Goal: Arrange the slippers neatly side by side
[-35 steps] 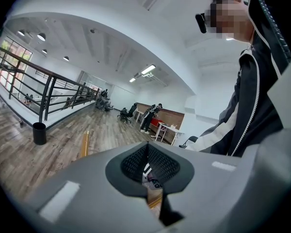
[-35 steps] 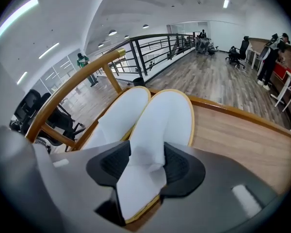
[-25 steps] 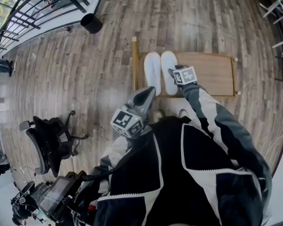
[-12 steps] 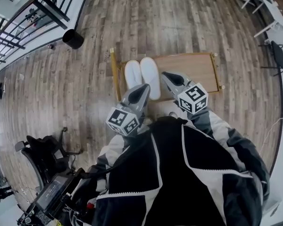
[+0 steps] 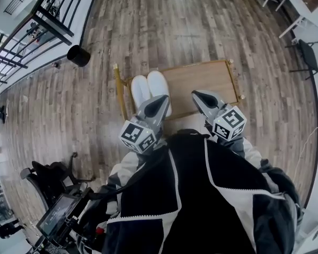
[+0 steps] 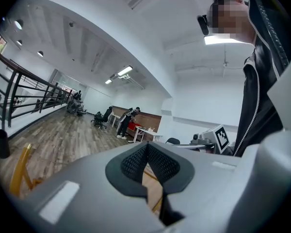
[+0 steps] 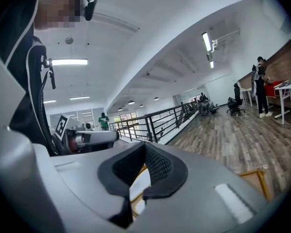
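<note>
Two white slippers (image 5: 150, 90) lie side by side, touching, at the left end of the low wooden rack (image 5: 201, 81); left gripper (image 5: 158, 103) hangs over the rack's near edge beside them, right gripper (image 5: 200, 96) nearer its middle, both with jaws pressed together, holding nothing.

Soft white cloth slippers (image 5: 149, 90) lie on a matt wooden tray (image 5: 201, 83).

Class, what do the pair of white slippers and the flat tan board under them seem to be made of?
White slippers: likely soft fabric or foam, matt, going by their rounded, padded outlines; too small to settle. Flat tan board: seemingly wood or plywood, with a smooth, evenly tan, low-sheen face.
</note>
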The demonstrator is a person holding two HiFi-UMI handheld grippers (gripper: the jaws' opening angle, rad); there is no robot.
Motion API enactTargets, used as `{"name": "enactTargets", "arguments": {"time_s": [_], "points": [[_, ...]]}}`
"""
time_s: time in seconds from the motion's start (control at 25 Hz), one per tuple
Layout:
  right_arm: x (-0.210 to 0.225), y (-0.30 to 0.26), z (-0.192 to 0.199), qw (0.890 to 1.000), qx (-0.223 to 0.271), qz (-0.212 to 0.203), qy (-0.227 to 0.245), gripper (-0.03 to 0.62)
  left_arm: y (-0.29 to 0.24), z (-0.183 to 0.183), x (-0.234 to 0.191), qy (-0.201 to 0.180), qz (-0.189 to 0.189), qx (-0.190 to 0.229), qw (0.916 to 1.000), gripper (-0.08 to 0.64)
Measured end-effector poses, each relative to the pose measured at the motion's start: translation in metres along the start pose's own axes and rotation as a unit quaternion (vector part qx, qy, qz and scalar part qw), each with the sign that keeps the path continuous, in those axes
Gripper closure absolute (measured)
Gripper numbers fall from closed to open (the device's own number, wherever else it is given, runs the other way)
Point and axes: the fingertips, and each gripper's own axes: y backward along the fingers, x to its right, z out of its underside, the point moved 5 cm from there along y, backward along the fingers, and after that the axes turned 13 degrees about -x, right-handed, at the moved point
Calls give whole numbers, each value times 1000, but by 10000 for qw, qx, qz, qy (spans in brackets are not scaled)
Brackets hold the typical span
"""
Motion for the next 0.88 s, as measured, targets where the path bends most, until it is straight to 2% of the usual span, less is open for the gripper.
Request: {"name": "enactTargets", "arguments": {"time_s": [0.2, 0.4, 0.56, 0.88], "points": [[12, 12, 5, 10000, -49, -33, 0, 591, -16, -3, 14, -114, 58, -67, 9999, 540], [20, 24, 2, 9998, -68, -91, 191, 591, -28, -4, 25, -120, 8, -45, 9999, 540], [25, 32, -5, 9997, -26, -215, 74, 591, -38, -4, 35, -133, -14, -22, 9999, 540], [37, 47, -8, 9988, -84, -447, 204, 591, -56, -8, 52, -117, -134, 43, 9998, 540]]}}
